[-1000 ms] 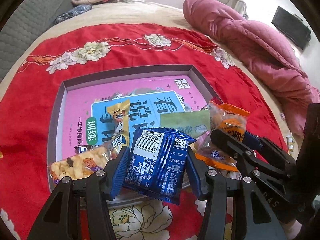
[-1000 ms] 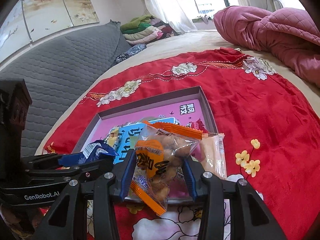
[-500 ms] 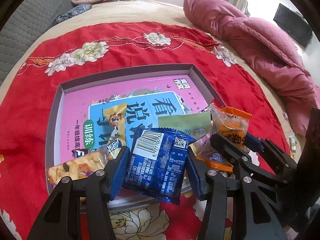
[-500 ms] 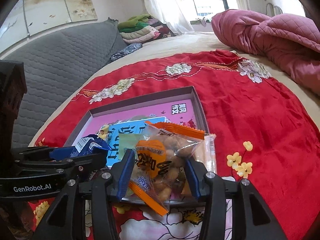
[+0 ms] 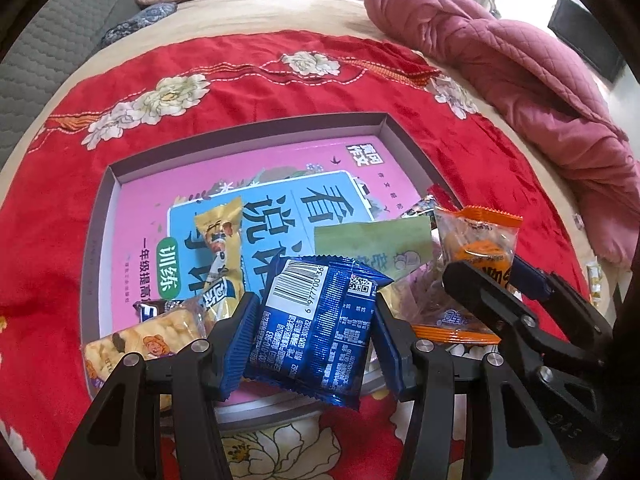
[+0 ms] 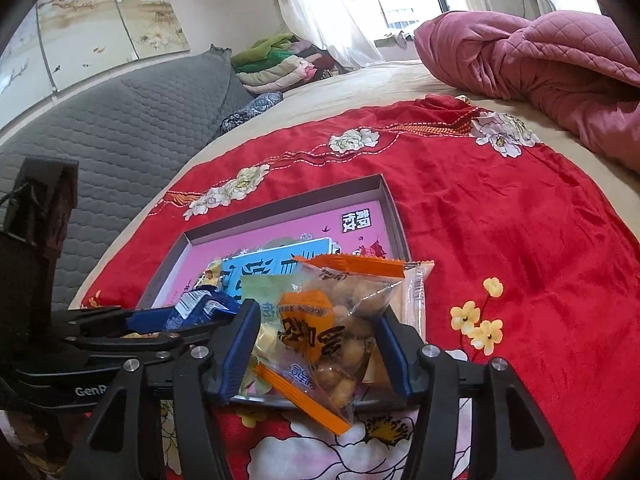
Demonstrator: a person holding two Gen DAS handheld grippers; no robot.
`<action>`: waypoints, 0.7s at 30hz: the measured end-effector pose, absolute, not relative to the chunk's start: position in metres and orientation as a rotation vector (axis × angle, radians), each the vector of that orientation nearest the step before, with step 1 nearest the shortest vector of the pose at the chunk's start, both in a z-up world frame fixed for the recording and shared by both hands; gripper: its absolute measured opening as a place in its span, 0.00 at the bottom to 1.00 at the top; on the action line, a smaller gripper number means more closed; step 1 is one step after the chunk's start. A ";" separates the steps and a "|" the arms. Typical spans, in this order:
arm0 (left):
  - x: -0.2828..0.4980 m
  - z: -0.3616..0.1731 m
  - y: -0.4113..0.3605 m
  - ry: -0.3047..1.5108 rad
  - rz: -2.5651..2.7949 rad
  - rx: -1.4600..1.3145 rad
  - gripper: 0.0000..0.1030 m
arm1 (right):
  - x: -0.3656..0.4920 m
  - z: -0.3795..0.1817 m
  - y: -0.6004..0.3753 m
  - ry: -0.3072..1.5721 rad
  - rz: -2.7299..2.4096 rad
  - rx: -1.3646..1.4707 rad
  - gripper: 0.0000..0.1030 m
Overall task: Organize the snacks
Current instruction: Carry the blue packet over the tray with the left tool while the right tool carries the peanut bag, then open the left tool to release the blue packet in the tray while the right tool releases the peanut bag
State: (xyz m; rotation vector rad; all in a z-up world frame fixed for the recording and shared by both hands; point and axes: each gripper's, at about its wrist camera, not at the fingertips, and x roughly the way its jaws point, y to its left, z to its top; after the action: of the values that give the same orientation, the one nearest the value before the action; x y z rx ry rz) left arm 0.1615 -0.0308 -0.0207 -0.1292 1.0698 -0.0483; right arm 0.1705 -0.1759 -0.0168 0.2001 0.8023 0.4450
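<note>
My left gripper is shut on a blue foil snack packet and holds it over the near edge of a grey tray with a pink and blue printed bottom. My right gripper is shut on a clear bag with orange trim, also over the tray's near edge. In the tray lie a yellow wrapped bar, a green packet and a cracker pack. The right gripper shows in the left wrist view; the left one shows in the right wrist view.
The tray sits on a red flowered cloth spread on a bed. A pink quilt is bunched at the right. A grey padded headboard and folded clothes lie at the far left.
Both grippers have moved slightly forward over the tray's near edge, still holding their packets. The snacks in the tray have not moved.
</note>
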 end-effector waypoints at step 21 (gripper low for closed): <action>0.159 -0.018 -0.029 1.072 -0.046 -0.128 0.56 | 0.170 -0.012 -0.178 0.780 0.444 0.206 0.65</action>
State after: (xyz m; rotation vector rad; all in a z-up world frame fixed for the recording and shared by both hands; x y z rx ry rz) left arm 0.1590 -0.0291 -0.0177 -0.1278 1.0718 -0.0462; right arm 0.1697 -0.1778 -0.0117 0.2064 0.7798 0.4445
